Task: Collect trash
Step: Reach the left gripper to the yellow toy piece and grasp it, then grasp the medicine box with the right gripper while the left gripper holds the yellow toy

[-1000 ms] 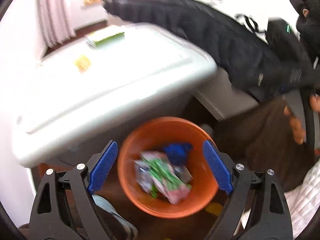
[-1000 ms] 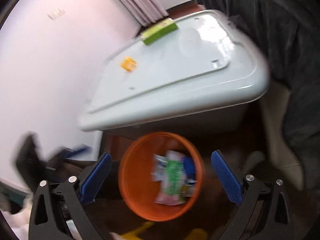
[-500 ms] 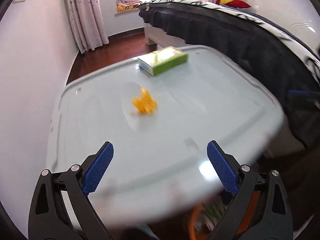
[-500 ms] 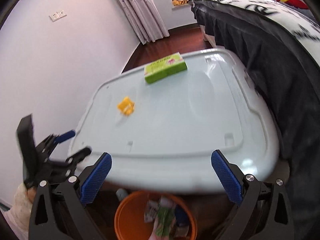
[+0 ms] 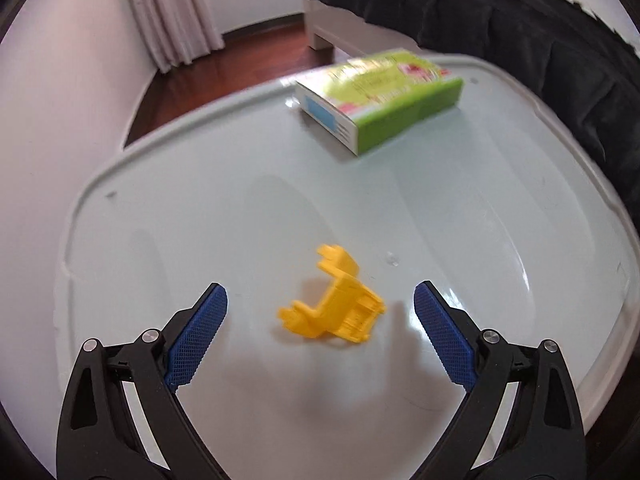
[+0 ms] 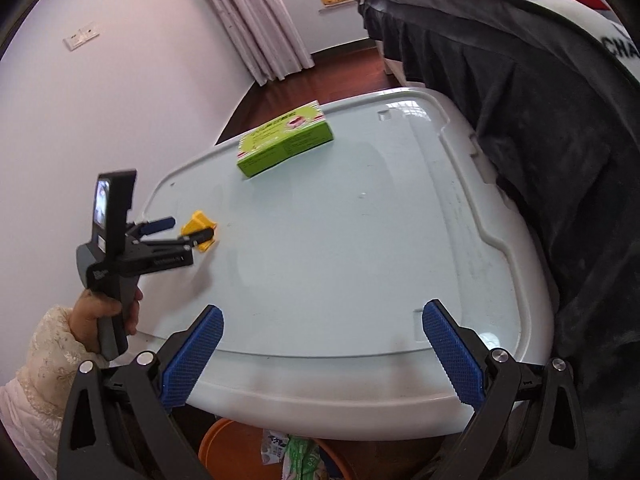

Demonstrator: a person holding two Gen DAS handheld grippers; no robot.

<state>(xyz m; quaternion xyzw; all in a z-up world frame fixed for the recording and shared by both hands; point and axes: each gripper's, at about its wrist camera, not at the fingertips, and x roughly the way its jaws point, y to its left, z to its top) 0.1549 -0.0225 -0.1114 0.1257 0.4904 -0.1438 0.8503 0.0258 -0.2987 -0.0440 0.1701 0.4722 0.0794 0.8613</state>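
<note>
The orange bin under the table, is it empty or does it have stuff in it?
Not empty. The right wrist view shows crumpled wrappers lying inside the orange bin; how full it is cannot be told, since the frame cuts it off.

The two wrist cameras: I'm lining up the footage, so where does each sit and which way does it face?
Left wrist: on the left gripper, low over the pale lid, facing the yellow plastic piece; both blue pads show.
Right wrist: on the right gripper, higher, at the lid's near edge; shows the left gripper, hand, orange bin.
Shared: lid, yellow piece, green box.
</note>
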